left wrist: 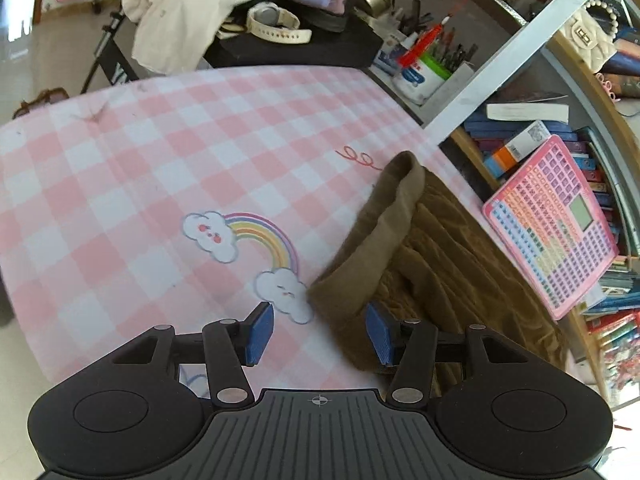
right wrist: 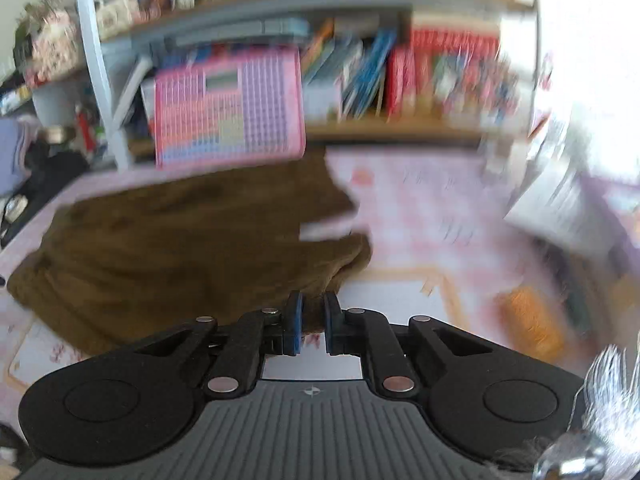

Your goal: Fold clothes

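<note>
Garment: the brown garment (left wrist: pixel 432 248) is lying on the right part of the table, near the shelves, with its ribbed hem turning up toward the middle.

Right gripper: the right gripper (right wrist: pixel 312 322) is pinching an edge of the brown cloth between its blue pads, jaws narrow with fabric bunching between them. I think it is holding this edge in order to carry it across for a fold. This view is blurring, so finer details cannot be told.

Left gripper: the left gripper (left wrist: pixel 320 330) is hanging low over the near edge of the garment with jaws wide, holding nothing. One pad is over the cloth, the other over the bare tablecloth. It seems to be lining up to take the hem.

Surface: a pink and white checked tablecloth (left wrist: pixel 120 184) with a rainbow and clouds print (left wrist: pixel 244 240) is covering the table; it is looking soft and flat.

Room: shelves of books (right wrist: pixel 400 76) are standing behind the table, a pink keyboard toy (left wrist: pixel 556 224) is leaning against them, and a pile of other clothes (left wrist: pixel 180 8) is waiting at the far end.
</note>
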The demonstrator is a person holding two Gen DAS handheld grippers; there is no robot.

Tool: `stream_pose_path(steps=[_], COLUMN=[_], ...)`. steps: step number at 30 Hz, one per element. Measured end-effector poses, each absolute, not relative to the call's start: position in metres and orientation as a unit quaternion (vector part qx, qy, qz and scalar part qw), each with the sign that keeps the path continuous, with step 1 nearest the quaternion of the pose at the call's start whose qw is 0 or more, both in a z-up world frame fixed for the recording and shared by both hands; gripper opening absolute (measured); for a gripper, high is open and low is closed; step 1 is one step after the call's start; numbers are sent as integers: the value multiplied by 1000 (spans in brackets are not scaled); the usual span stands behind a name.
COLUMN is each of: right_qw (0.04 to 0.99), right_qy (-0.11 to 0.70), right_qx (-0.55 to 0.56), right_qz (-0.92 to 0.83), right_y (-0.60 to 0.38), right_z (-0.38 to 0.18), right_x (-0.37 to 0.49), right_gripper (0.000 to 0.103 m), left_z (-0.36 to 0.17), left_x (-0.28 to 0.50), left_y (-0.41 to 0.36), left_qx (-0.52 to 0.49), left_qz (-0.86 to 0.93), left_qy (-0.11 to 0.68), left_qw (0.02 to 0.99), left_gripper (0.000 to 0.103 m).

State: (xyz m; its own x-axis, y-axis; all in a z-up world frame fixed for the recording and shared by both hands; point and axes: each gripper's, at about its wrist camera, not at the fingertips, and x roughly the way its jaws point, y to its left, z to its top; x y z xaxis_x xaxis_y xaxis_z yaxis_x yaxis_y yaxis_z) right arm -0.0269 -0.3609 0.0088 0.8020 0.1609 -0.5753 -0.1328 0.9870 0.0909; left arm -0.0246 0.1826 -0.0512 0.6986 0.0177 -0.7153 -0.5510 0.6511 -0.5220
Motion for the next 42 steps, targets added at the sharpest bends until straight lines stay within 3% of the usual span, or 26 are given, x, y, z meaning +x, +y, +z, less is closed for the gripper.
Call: stream_pose_path(steps=[7,10,11,12,14,18,22,35,38,39,42], right_qw=[910,905,903,902,901,898,898,900,901,903,910], right_qy=[413,426,430,431,434,440,441,435,434,428,412], right_qx=[35,20,15,12,6,8,0,-13,-3,3,19], right_qz=[23,13,10,7,1,8,14,-19,-32,-35,-41], right_y=[-366,-357,-354,-353,-350,-343,-332,-320,-319,-320,-318], right_z=[-38,-46,-49,-49,-50,-47,-48,-51,-46,-43,-34], right_x=[-23,-23,-22,-22,-20,-22,-29,-35,-40,-43,-56], right_gripper=[10,10,10,10,10,10,10,11,16,21,37], left_z=[-64,-64,-64,-62,-39,-7,-38,-42,-25,-19,-2], left_x=[0,10,14,16,12,-7,-11,-17,-21,-23,-26], left_y=[185,189,190,190,183,188,209,217,209,205,197], left_qx=[-424,-432,-431,-424,-375,-315,-313,-284,-241,-229,-202], left_qz=[163,167,169,169,158,138,155,110,98,89,56], left_qy=[352,348,347,348,325,285,348,363,353,346,326], left_qw=[819,815,816,819,854,894,870,880,899,906,922], left_gripper=[51,46,23,11,9,9,9,19,29,36,39])
